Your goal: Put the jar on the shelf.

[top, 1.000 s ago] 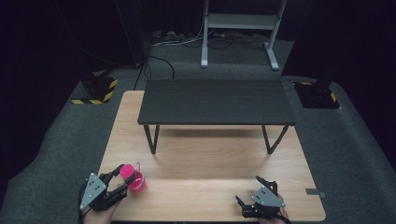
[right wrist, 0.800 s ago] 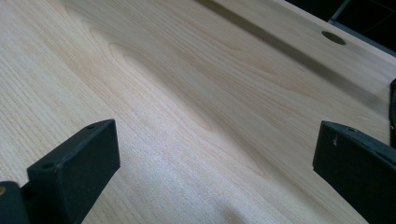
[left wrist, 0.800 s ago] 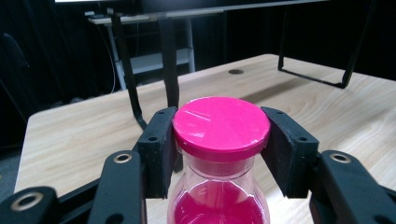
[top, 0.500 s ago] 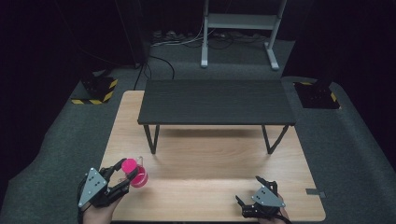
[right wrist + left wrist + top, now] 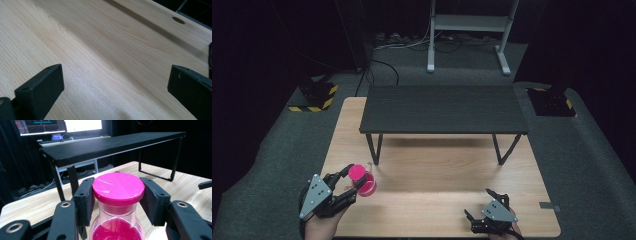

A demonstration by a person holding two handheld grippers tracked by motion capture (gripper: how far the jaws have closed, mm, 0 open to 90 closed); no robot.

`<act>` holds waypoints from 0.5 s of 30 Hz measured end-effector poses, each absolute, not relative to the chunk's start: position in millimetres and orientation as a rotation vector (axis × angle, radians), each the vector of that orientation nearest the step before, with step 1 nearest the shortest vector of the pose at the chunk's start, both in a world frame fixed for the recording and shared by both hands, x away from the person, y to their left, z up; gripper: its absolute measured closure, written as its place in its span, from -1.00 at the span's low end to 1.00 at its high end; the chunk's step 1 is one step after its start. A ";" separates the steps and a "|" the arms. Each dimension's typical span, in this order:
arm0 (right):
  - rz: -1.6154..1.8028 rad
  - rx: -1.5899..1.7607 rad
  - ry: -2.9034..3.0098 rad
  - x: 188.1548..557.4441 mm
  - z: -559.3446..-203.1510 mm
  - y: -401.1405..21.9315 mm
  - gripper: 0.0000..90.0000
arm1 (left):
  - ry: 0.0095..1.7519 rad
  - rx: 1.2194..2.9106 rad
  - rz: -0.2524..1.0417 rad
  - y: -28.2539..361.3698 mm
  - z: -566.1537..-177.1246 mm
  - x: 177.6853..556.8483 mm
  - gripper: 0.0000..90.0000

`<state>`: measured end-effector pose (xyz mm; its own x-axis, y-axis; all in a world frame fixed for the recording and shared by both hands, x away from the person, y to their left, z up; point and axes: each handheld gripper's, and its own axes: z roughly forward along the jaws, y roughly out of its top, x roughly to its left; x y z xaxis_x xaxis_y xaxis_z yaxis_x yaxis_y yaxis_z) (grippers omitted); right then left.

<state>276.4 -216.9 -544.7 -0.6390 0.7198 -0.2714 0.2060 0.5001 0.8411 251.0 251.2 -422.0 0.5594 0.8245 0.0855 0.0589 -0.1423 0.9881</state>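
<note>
One clear plastic bottle with a round pink lid (image 5: 118,188) holds pink contents that fill the visible body. Left gripper (image 5: 117,202) clamps its neck just under the lid, over the near-left corner of the light wooden table (image 5: 437,170). Right gripper (image 5: 493,216) sits near the table's near-right edge, jaws spread wide with nothing between them. Black low bench (image 5: 444,109) stands behind.

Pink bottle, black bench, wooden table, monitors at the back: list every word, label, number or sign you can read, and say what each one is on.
None can be read.
Pink bottle and its lid, held in the left gripper: no label or print.
Monitors in the left gripper view: glowing screens, content too blurred to read.
Black bench and wooden table: no lettering.
Yellow-and-black striped floor blocks: warning stripes, no words.
</note>
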 end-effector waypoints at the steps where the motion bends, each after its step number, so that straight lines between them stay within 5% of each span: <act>1: 1.080 0.756 2.129 276.4 -544.7 -216.9 -0.99 | 0.762 1.591 0.794 249.9 -420.6 251.3 0.07; 15: 1.082 0.756 2.129 276.4 -544.6 -217.1 -0.99 | 0.721 1.591 0.781 231.5 -405.3 258.6 0.07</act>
